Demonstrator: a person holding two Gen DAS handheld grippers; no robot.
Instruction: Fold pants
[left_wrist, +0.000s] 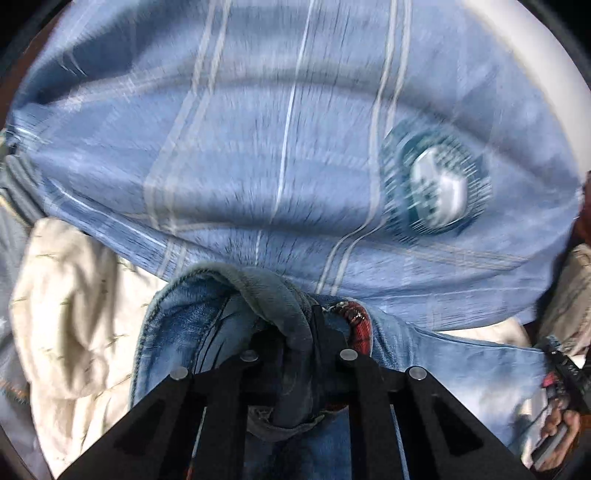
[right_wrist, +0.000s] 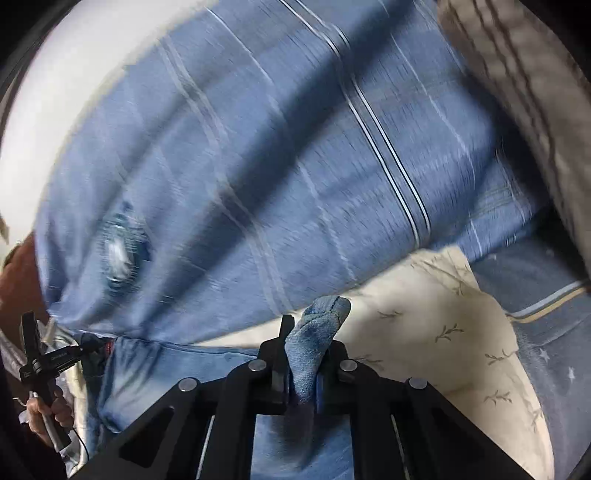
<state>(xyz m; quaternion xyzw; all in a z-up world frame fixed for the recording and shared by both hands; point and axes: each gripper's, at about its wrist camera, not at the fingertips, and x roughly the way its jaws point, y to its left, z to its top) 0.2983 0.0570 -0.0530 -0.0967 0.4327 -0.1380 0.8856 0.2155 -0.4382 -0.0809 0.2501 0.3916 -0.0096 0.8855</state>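
The pants are light blue washed jeans (left_wrist: 461, 365) lying on a bed. In the left wrist view, my left gripper (left_wrist: 295, 326) is shut on a thick bunched fold of the denim, near a red label (left_wrist: 356, 325). In the right wrist view, my right gripper (right_wrist: 306, 343) is shut on a narrow fold of the jeans (right_wrist: 317, 325) that sticks up between its fingers. Denim (right_wrist: 155, 373) stretches between the two grippers. The left gripper (right_wrist: 37, 354) shows at the left edge there, held by a hand (right_wrist: 48, 413). The right gripper (left_wrist: 565, 365) shows at the right edge of the left wrist view.
A blue striped bedsheet (left_wrist: 258, 147) with a round teal emblem (left_wrist: 436, 181) fills the far side. A cream leaf-print cloth (right_wrist: 443, 332) lies under and beside the jeans. A blue star-print cloth (right_wrist: 554, 350) is at the right, a grey striped cloth (right_wrist: 517, 74) at the top right.
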